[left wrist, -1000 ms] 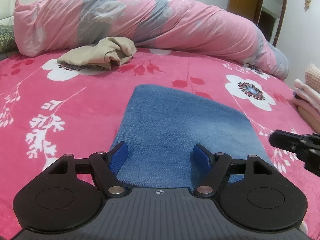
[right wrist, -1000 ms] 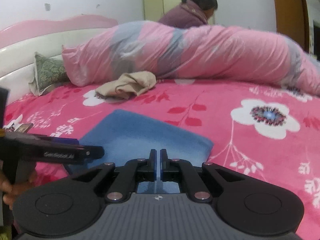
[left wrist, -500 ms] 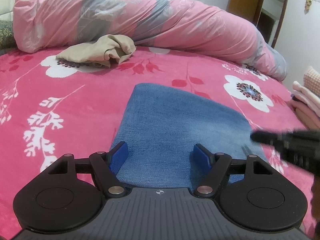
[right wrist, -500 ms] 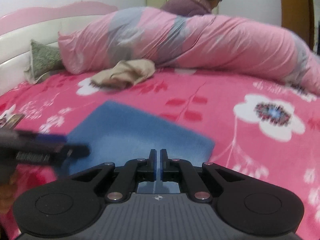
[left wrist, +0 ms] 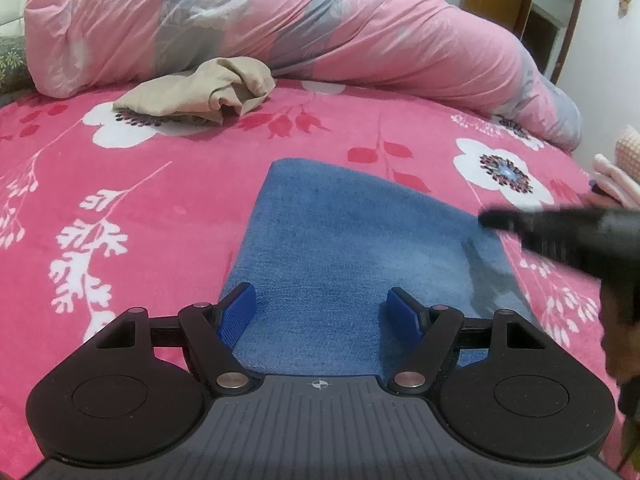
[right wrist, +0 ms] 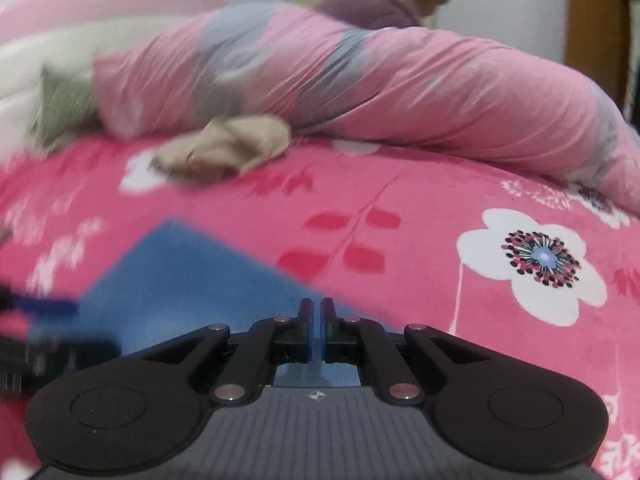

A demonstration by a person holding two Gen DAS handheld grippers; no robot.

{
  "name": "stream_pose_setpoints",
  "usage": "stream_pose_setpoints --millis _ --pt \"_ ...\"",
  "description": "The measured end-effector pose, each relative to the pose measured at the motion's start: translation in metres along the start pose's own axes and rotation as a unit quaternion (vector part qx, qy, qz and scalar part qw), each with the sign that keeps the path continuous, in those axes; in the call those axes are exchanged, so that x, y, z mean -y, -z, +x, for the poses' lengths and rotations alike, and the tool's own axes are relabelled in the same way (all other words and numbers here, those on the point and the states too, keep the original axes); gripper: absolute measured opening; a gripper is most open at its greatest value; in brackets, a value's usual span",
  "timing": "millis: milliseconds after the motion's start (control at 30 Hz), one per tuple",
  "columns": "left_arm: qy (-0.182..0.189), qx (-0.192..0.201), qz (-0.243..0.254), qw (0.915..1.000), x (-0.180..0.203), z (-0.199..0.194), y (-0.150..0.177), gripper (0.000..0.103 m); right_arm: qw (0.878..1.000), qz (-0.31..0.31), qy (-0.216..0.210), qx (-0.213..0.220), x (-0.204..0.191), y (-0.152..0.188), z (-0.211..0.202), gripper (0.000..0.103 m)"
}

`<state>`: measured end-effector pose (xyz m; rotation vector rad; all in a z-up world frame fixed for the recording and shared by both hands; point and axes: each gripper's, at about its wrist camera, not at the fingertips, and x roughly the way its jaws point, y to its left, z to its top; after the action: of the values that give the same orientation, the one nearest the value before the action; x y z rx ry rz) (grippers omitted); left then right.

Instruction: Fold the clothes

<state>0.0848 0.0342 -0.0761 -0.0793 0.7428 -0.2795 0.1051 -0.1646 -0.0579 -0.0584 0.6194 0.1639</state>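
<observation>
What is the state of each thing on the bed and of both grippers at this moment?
blue garment: folded flat on the bedspread.
beige garment: crumpled, not folded.
pink quilt: rolled up along the far side.
left gripper: open over the blue garment's near edge, pads not pressing it.
right gripper: shut, holding nothing, at the blue garment's right edge.

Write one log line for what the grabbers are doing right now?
left gripper: jaws open over folded blue cloth | right gripper: jaws shut, empty | beige garment: unfolded
</observation>
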Motion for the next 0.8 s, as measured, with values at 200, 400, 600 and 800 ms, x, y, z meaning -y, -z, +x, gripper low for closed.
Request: stream_pose_setpoints --millis 200,400,600,800 --pt "-0.007 -0.001 0.013 0.9999 0.004 0.0 0.0 0.073 0.999 0.002 0.015 -0.044 0.01 0.018 0.042 0.002" --pt "-0.007 -0.003 0.016 0.9998 0.004 -0.001 0.0 0.073 1.0 -0.005 -0.011 -0.026 -0.002 -0.014 0.028 0.003" --pt "-0.009 -0.003 0.021 0.9997 0.005 -0.001 0.0 0.073 0.997 -0.003 -0.082 -0.007 -0.024 -0.03 0.033 0.003" --pt "-0.007 0.002 0.028 0.9996 0.004 -0.002 0.002 0.073 0.989 0.01 -0.144 -0.021 -0.041 -0.031 0.065 0.002"
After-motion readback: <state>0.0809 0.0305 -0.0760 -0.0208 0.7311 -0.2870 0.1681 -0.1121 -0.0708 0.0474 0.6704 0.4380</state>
